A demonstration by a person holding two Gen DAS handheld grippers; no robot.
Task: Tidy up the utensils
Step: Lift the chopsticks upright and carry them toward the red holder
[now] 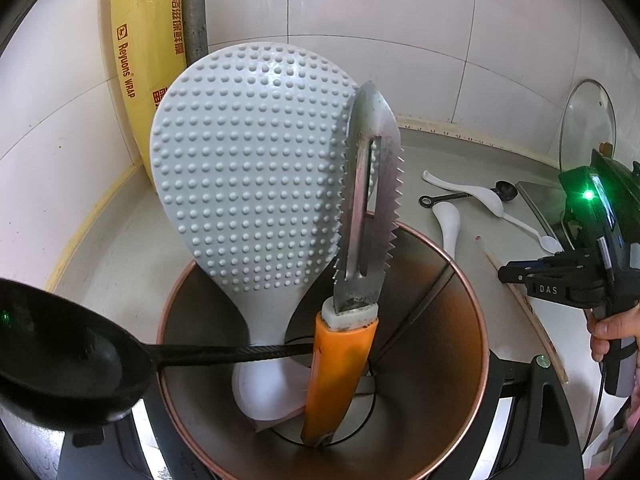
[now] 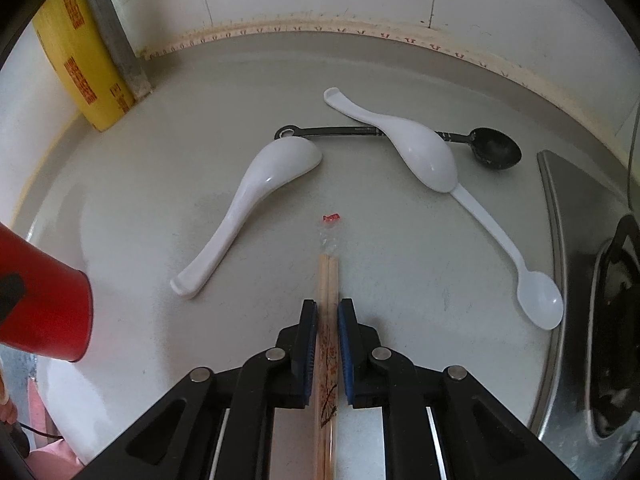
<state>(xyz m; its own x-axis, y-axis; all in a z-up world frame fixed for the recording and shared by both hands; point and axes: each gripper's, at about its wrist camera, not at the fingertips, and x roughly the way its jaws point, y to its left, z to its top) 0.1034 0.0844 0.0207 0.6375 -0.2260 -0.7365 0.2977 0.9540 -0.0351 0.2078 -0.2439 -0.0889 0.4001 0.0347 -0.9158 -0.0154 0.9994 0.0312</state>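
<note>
My left gripper [image 1: 320,420] is shut on a copper-rimmed utensil holder [image 1: 460,340], which fills the lower part of the left wrist view. In the holder stand a grey dotted rice paddle [image 1: 248,160], an orange-handled peeler [image 1: 340,380] and a black ladle [image 1: 60,360]. My right gripper [image 2: 327,308] points down at the counter, and its blue pads press on a pair of wooden chopsticks [image 2: 328,280] lying flat. Beyond it lie two white soup spoons [image 2: 248,208] [image 2: 420,148], a black measuring spoon [image 2: 496,154] and a thin white plastic spoon [image 2: 536,300]. The holder [image 2: 44,300] shows red at the left edge.
A yellow wrap box [image 2: 80,68] and a grey pipe [image 2: 116,40] stand in the back left corner against the tiled wall. A steel stove top [image 2: 560,260] borders the counter on the right, with a glass lid [image 1: 588,124] leaning behind it. A red scrap [image 2: 331,218] lies ahead of the chopsticks.
</note>
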